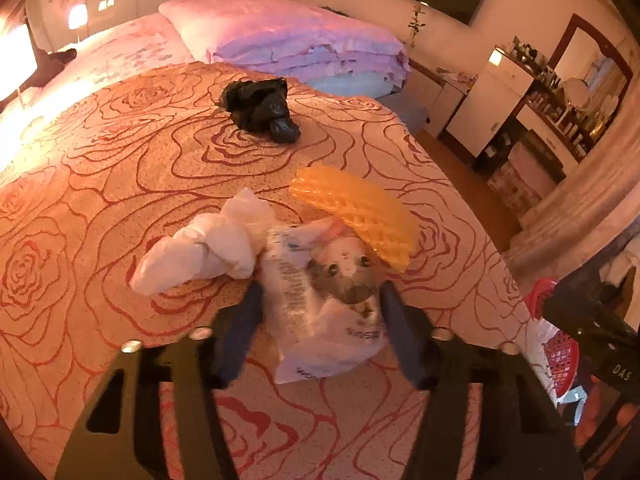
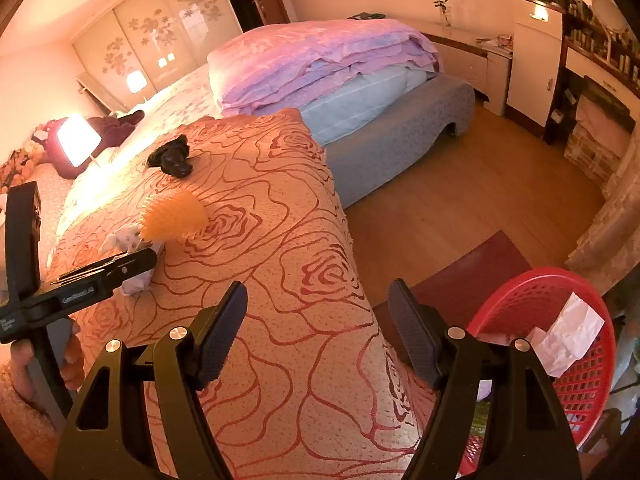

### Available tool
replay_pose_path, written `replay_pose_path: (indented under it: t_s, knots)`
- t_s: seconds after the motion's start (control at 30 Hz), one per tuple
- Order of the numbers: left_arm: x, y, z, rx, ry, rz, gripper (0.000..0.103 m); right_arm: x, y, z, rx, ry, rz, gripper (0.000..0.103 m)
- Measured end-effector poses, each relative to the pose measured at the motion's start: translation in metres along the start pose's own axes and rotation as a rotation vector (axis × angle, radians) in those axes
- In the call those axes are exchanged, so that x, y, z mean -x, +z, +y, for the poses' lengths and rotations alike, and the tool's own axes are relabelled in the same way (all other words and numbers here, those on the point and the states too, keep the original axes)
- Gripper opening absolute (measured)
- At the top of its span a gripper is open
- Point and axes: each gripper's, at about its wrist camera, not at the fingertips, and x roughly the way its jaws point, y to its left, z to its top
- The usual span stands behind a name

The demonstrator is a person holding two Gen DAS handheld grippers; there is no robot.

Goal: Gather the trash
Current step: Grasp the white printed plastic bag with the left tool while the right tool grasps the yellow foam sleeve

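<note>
While the left gripper (image 1: 320,304) sits with its fingers on either side of a printed plastic wrapper (image 1: 320,292) on the rose-patterned bedspread (image 1: 100,200), can't tell if they're actually pinching it. Orange foam net (image 1: 356,216) lies on top, white tissue (image 1: 204,248) beside. Right gripper (image 2: 318,320) hangs apart and empty near the red basket (image 2: 588,380).
</note>
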Motion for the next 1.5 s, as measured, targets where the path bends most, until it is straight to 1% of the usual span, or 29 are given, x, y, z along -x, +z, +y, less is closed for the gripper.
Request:
replay_pose_path:
  t_s: [0.17, 0.27, 0.53, 0.77, 0.9, 1.03, 1.27, 1.33, 1.5]
  knots:
    - [0.004, -0.003, 0.004, 0.002, -0.009, -0.008, 0.042, -0.004, 0.002, 0.008, 0.025, 0.005, 0.002, 0.070]
    - [0.010, -0.006, 0.006, 0.009, -0.013, -0.015, 0.040, -0.006, 0.005, 0.018, 0.048, 0.013, 0.001, 0.070]
    - [0.039, -0.024, 0.019, 0.036, -0.024, -0.048, 0.039, -0.015, 0.016, 0.042, 0.114, 0.039, 0.003, 0.070]
    - [0.060, -0.043, 0.039, 0.074, 0.009, -0.067, 0.039, -0.031, 0.030, 0.077, 0.208, 0.078, 0.004, 0.070]
    - [0.066, -0.044, 0.054, 0.109, 0.033, -0.080, 0.039, -0.047, 0.036, 0.102, 0.269, 0.103, 0.015, 0.070]
    - [0.071, -0.041, 0.062, 0.122, 0.047, -0.097, 0.039, -0.061, 0.039, 0.125, 0.337, 0.124, 0.018, 0.070]
    - [0.074, -0.041, 0.066, 0.132, 0.052, -0.104, 0.039, -0.083, 0.041, 0.148, 0.411, 0.125, 0.025, 0.070]
    - [0.074, -0.041, 0.067, 0.134, 0.053, -0.105, 0.039, -0.088, 0.040, 0.151, 0.422, 0.116, 0.029, 0.068]
    - [0.076, -0.042, 0.070, 0.142, 0.058, -0.109, 0.039, -0.094, 0.039, 0.153, 0.438, 0.099, 0.027, 0.053]
